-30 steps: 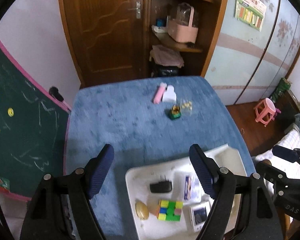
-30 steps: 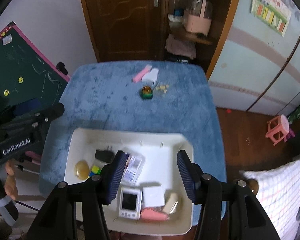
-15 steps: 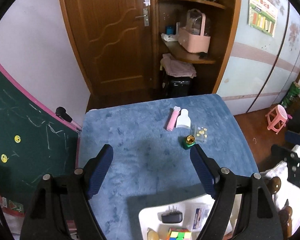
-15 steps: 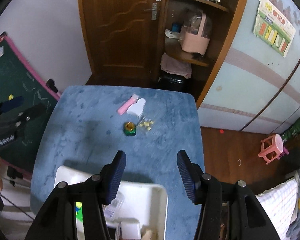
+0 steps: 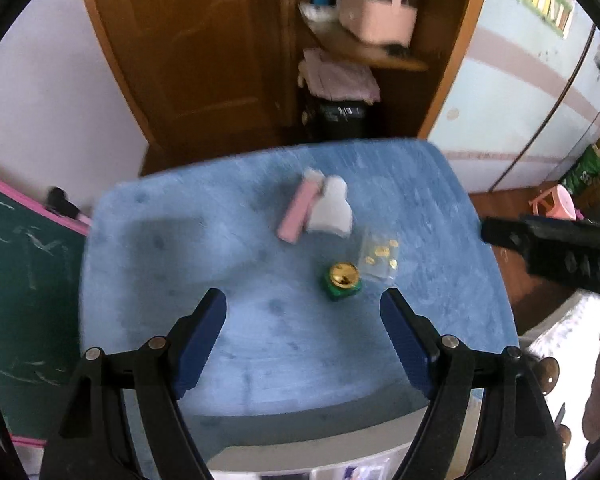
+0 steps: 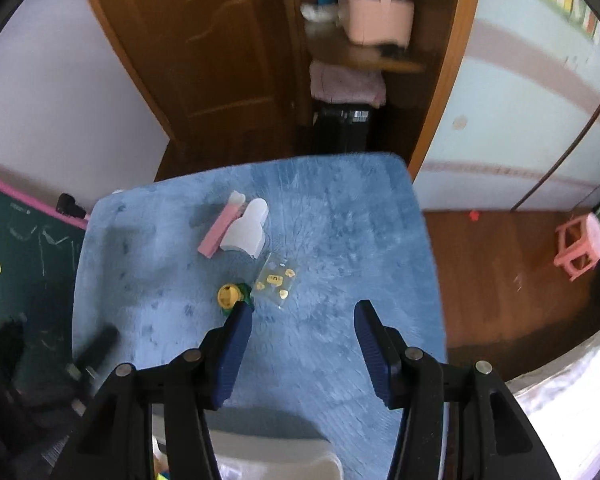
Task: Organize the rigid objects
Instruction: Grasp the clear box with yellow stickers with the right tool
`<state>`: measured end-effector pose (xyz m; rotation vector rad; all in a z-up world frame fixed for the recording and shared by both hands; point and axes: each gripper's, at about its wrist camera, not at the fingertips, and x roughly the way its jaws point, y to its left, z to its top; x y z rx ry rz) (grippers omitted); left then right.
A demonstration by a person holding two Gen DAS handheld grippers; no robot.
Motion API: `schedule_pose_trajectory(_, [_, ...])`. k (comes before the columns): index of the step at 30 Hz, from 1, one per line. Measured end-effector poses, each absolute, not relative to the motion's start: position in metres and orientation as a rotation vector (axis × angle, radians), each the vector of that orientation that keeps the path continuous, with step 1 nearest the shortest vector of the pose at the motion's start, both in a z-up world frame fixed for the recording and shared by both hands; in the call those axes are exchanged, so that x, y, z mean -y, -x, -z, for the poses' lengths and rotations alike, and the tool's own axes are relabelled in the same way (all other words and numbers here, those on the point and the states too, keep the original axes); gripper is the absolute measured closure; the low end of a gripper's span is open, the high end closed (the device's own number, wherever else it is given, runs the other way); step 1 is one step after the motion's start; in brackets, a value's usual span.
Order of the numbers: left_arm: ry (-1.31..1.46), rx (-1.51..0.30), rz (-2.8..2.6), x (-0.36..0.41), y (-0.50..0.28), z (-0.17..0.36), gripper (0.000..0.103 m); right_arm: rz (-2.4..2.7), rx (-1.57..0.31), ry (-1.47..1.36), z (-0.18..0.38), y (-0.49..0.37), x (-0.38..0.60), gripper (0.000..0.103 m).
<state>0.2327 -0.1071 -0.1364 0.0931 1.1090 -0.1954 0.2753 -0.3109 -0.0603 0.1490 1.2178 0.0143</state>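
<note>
Several small items lie on the blue-covered table (image 5: pixel 260 340) (image 6: pixel 340 240): a pink bar (image 5: pixel 296 212) (image 6: pixel 220 228), a white bottle-shaped piece (image 5: pixel 330 210) (image 6: pixel 247 229), a clear packet with gold bits (image 5: pixel 380 256) (image 6: pixel 275 279) and a green block with a gold top (image 5: pixel 341 280) (image 6: pixel 233 296). My left gripper (image 5: pixel 303 303) hangs open over the table just short of the green block, nothing between its fingers. My right gripper (image 6: pixel 303 310) is open too, empty, its left finger beside the green block. The white tray's rim (image 5: pixel 284 454) (image 6: pixel 268 448) shows at the bottom edge.
A green chalkboard (image 5: pixel 24 280) stands along the table's left side. Behind the table are a wooden door (image 5: pixel 204 40) and shelves with a pink basket (image 5: pixel 376 20). A pink stool (image 6: pixel 580 248) sits on the wooden floor at right. The right gripper's body (image 5: pixel 560 248) juts in from the right.
Both grippers have moved forward from over the white tray toward the loose items at the table's far end and dropped lower. The tray has slid to the bottom edge of both views.
</note>
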Motion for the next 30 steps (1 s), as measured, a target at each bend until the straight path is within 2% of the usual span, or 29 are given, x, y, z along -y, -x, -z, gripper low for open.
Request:
schedule_pose_trajectory(7, [-0.058, -1.221, 0.165, 0.128, -0.253, 0.206, 0.021, -0.018, -1.366, -0.294, 0.142, -0.328, 0.318, 0.049])
schedule_pose_trajectory(13, [-0.004, -1.274, 0.134, 0.129, -0.263, 0.233, 0.021, -0.039, -1.455, -0.356, 0.194, -0.351, 0.311, 0.049])
schedule_pose_trajectory(23, [0.022, -1.295, 0.103, 0.125, -0.266, 0.246, 0.021, -0.071, -1.509, -0.393, 0.222, -0.371, 0.293, 0.049])
schedule_pose_trajectory(30, [0.045, -1.300, 0.077, 0.122, -0.270, 0.250, 0.021, -0.038, -1.549, -0.309, 0.235, -0.382, 0.273, 0.047])
